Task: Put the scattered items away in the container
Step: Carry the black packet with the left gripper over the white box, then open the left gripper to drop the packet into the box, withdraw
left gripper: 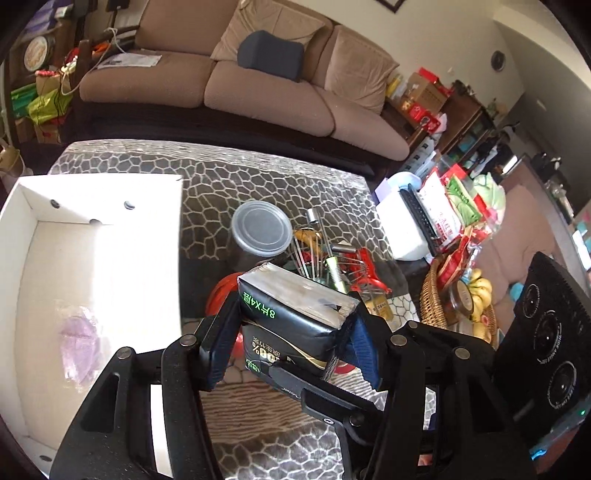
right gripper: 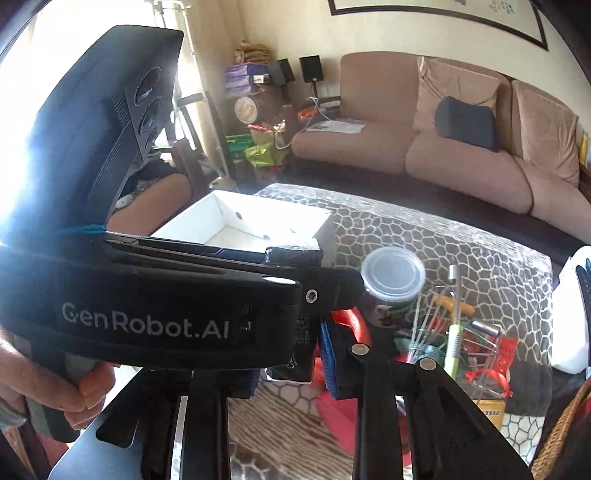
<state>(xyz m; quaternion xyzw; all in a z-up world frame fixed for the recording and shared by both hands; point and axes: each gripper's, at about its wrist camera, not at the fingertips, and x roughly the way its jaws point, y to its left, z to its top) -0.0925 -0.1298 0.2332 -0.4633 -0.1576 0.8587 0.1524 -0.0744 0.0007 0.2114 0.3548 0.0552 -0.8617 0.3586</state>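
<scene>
A brown sofa (left gripper: 236,88) is seen beyond the far edge of the table, which is covered by a cloth with a dark stone pattern (left gripper: 258,177). A dark blue cushion (left gripper: 271,53) is propped against the sofa's back, and papers (left gripper: 129,60) are laid on its left seat. A wicker basket (left gripper: 436,299) holding bananas (left gripper: 480,291) is placed just off the table's right edge, with red and green packets (left gripper: 458,206) piled behind it. Boxes and bags (left gripper: 40,99) are stacked by the sofa's left end. A framed picture (right gripper: 443,14) is hung on the wall above.
</scene>
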